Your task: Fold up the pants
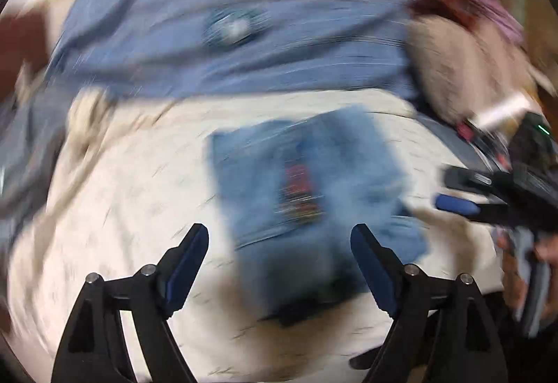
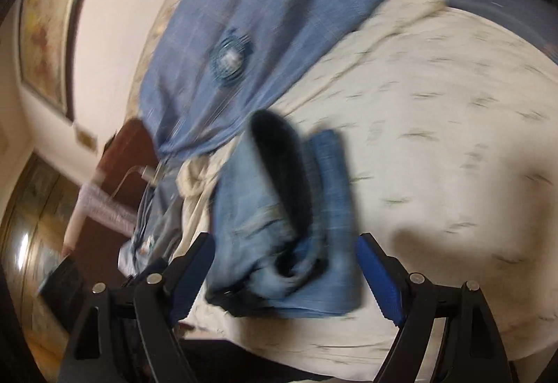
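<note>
- The pants [image 1: 307, 194], blue denim, lie in a compact folded bundle on the bed [image 1: 122, 208], on the pale patterned sheet, roughly mid-bed, nearer the near edge than the far one.
- Left gripper [image 1: 279, 243] hangs over the bundle, its jaws wide apart, nothing between the pads; the denim sits below and beyond them, not pinched.
- Right gripper [image 2: 284, 254] likewise has its jaws spread wide. In its own view the bundle lies between and beyond the fingers, but the pads are not pressing on cloth.
- The left view catches that same right gripper [image 1: 488, 194] at the bundle's right side, apart from the cloth.
- Both views are smeared by motion, so fine detail of the folds is hard to read; in the right view the near end looks loose, with a dark opening showing.
- A larger blue cloth [image 1: 226, 44] lies spread toward the far edge of the bed, well apart from the bundle.
- My read: the folding is all but done, and this looks like the let-go after the last fold.
- What's next, I'd judge: check the bundle holds; if that loose end springs up, pinch and tuck it flat, otherwise lift both hands clear without snagging the denim.
</note>
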Tool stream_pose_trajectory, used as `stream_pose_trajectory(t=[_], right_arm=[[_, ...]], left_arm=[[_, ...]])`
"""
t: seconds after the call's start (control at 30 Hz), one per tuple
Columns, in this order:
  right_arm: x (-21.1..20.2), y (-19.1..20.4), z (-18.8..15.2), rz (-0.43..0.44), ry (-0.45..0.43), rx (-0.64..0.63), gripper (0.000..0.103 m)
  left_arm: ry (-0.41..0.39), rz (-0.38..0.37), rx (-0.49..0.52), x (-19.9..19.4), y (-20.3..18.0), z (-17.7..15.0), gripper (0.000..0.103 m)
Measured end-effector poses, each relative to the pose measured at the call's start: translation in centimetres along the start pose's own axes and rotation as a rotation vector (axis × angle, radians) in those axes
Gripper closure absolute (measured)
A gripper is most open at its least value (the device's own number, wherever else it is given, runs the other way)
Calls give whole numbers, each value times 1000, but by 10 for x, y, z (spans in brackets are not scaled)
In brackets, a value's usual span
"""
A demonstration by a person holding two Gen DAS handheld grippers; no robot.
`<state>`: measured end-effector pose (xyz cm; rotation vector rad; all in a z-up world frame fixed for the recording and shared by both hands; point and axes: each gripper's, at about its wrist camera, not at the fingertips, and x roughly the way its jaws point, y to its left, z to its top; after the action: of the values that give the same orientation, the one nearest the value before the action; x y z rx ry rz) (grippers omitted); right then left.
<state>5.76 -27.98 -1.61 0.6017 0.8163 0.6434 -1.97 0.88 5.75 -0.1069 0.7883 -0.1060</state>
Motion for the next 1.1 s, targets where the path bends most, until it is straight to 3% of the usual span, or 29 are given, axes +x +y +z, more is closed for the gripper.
stream_pose_trajectory(t=[0.1,0.2,0.27,0.3,0.33,0.4,0.53,0.63,0.7,0.77,0.8,1.0,1.1], right_arm=[[31,18,11,-94,69,-54,17],[47,27,23,-196,55,-113,17],[65,34,26,-223,111,-168,21],[70,37,24,-232,149,-187,45],[77,42,22,-247,201,-197,75],[71,60,18,-281,216,-239,85],[26,95,15,-312,137,-271,86],[34,80,4,-387,182,-252,86],[52,50,-7,-410,220,-199,86],[57,34,-11,-381,202,-146,81],[55,31,-12,-371,198,-137,78],[42,36,-7,-356,236,-142,71],[24,63,10,-372,140,-208,70]], left_arm=[[36,24,-91,19,25,-11,19],[56,4,-117,28,30,-16,19],[58,-1,-104,31,30,-17,19],[52,5,-102,32,31,-17,19],[54,8,-103,34,32,-17,19],[64,-11,-136,40,40,-13,19],[4,-13,-179,29,51,-8,19],[-49,-7,-181,17,49,4,19],[-28,15,-135,24,38,11,18],[76,74,-11,50,17,9,17],[122,140,66,67,6,3,17],[78,194,124,65,-4,-1,17],[79,188,115,63,-3,-2,17]])
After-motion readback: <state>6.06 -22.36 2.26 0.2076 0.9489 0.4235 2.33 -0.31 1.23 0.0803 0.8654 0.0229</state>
